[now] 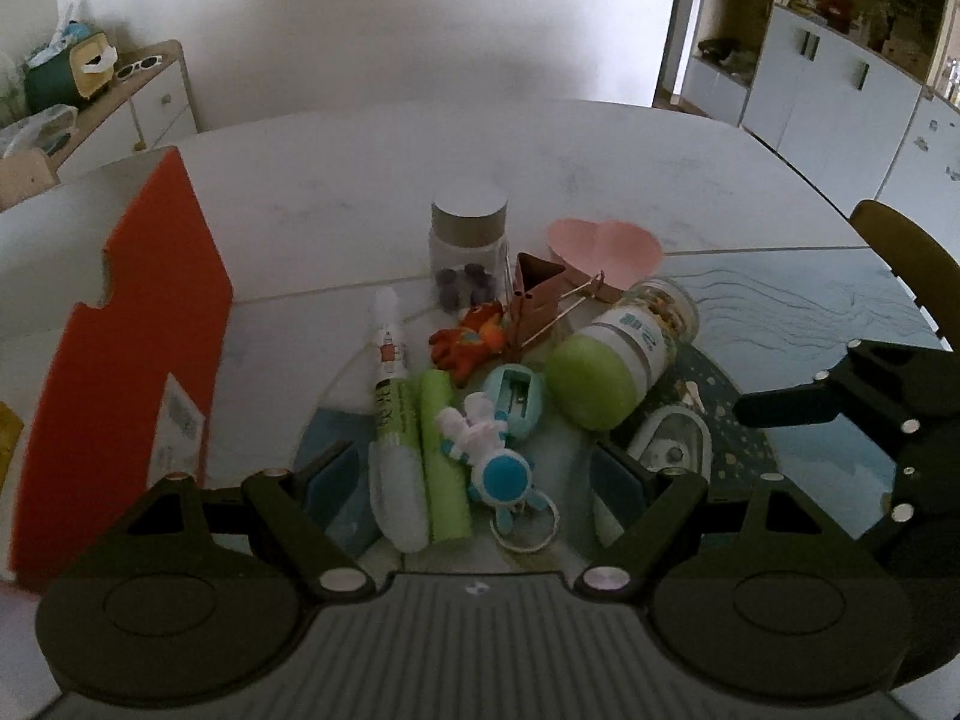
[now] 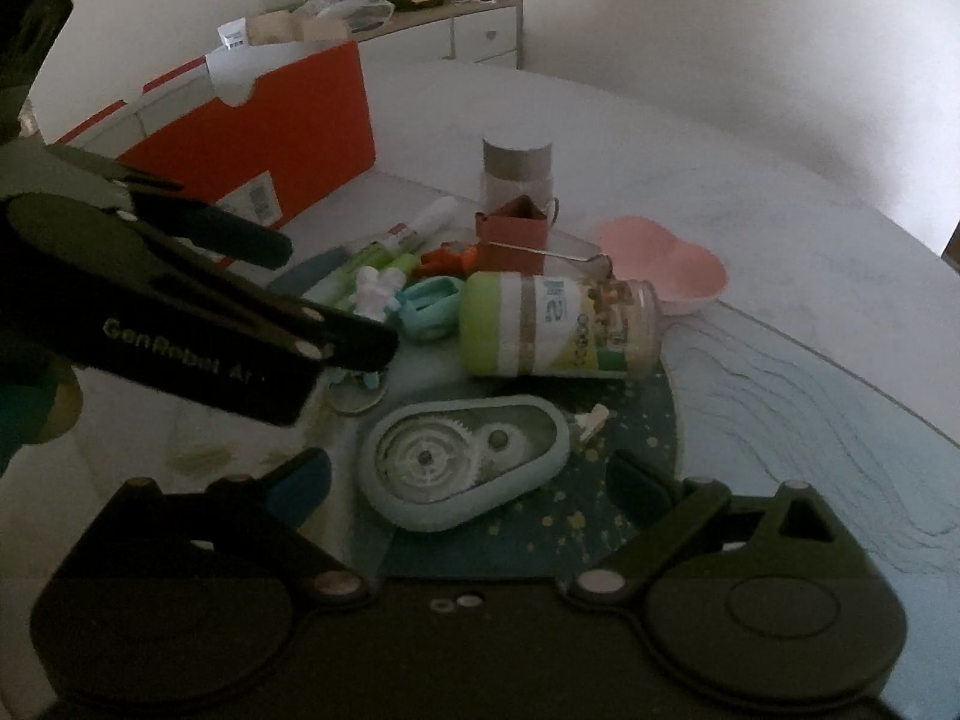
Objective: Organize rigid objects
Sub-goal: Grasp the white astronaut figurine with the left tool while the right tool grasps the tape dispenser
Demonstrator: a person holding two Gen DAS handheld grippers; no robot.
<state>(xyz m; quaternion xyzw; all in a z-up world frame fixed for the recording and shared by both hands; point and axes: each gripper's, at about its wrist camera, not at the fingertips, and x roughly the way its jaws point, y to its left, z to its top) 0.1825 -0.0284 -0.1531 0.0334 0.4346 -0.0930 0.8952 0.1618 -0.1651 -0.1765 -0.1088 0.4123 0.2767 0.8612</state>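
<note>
The things I have to sort lie in one loose heap at the middle of both frames, on a round dark mat [image 2: 636, 420] on the white table [image 1: 360, 192]. I read the heap as tipped out for sorting: nothing is lined up, several pieces overlap, and the open orange box [image 1: 150, 312] standing at the left edge of the left wrist view looks to me like where they should go.

Low centre in the left wrist view, an astronaut keychain [image 1: 486, 450] lies against a green tube [image 1: 444, 456] and a white tube [image 1: 393, 420]. Just above it is a teal sharpener [image 1: 516, 399], then an orange toy [image 1: 471, 339] and a brown paper box [image 1: 537, 294]. A green-capped jar [image 2: 552, 324] lies on its side at right of centre; a grey-lidded jar [image 1: 468, 240] stands upright behind, with a pink heart-shaped bowl [image 1: 606, 252] at upper right of the pile.

In the right wrist view a teal correction-tape dispenser [image 2: 462, 468] lies flat at lower centre, nearest my right gripper [image 2: 474, 480].

My left gripper [image 1: 474, 480] has its fingers spread wide, the two tubes and the keychain showing between them, nothing touched as far as I can judge. The right gripper's fingers are also wide apart, either side of the dispenser and holding nothing.
</note>
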